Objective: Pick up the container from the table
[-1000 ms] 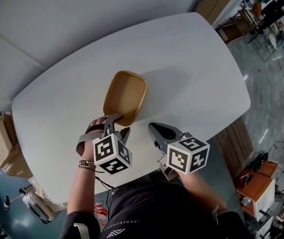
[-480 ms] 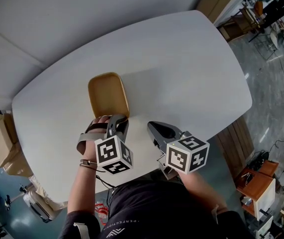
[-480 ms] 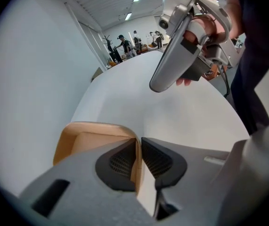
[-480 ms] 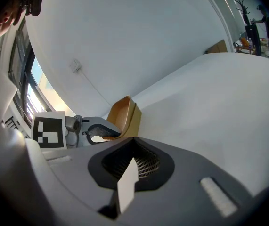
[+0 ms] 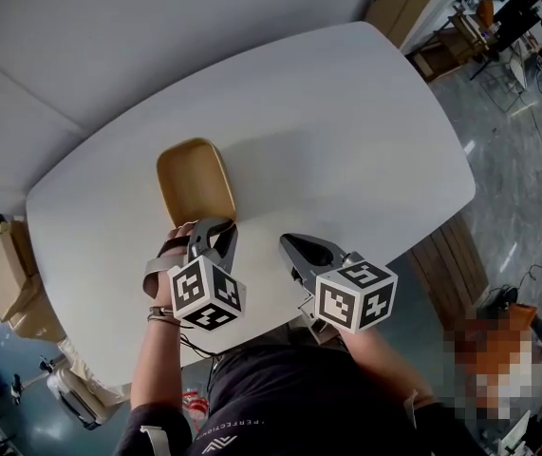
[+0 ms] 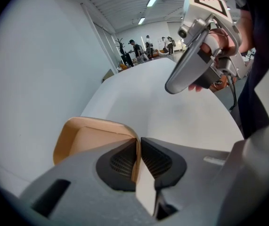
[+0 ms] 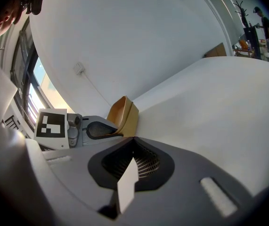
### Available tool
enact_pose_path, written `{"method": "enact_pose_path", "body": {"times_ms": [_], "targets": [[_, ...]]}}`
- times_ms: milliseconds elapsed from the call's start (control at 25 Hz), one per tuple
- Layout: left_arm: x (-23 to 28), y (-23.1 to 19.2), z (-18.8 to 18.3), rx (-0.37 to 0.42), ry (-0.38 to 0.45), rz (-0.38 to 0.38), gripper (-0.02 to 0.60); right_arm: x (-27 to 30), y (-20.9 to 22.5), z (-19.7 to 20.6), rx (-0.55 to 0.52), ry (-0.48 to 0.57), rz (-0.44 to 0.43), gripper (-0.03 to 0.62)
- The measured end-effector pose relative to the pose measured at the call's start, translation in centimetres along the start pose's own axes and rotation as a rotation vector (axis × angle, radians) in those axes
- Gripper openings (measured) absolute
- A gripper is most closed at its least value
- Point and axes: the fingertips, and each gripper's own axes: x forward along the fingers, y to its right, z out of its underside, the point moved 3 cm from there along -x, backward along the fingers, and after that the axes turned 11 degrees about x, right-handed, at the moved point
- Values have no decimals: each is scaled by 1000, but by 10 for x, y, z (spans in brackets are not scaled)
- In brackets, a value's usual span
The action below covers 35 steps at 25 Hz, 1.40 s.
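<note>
Since a second ago the tan container [image 5: 195,179] has swung to the left and turned. The left gripper [image 5: 218,226], which stood wide then, now has the container's near wall between its pads, and its jaws are closing on it. Beside it, to the right and apart from the container, the right gripper [image 5: 294,247] hovers over the table's near edge with its jaws together and nothing between them. The container sits over the white table [image 5: 346,141]; I cannot tell whether it is lifted clear. Beyond the table's far end stands a cardboard box [image 5: 403,8].
</note>
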Motion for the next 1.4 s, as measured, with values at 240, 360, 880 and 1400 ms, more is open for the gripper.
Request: {"method": "enact_pose_path", "body": {"times_ms": [240,360,880,1400], "targets": [[-18,4,-15,-104,68,-63,32,-13,-3,2,-19,28,-20,-2],[-27,9,-24,-159,102,-77,32,-21,-5,5,-28,42,-27,-2],[-71,38,-77,-342,303,-132,32,-75,1,16,-64,125,-25,-2],[-99,81,-115,-479,428,-120,32,-134,9,41,-70,206,-11,-2]]}}
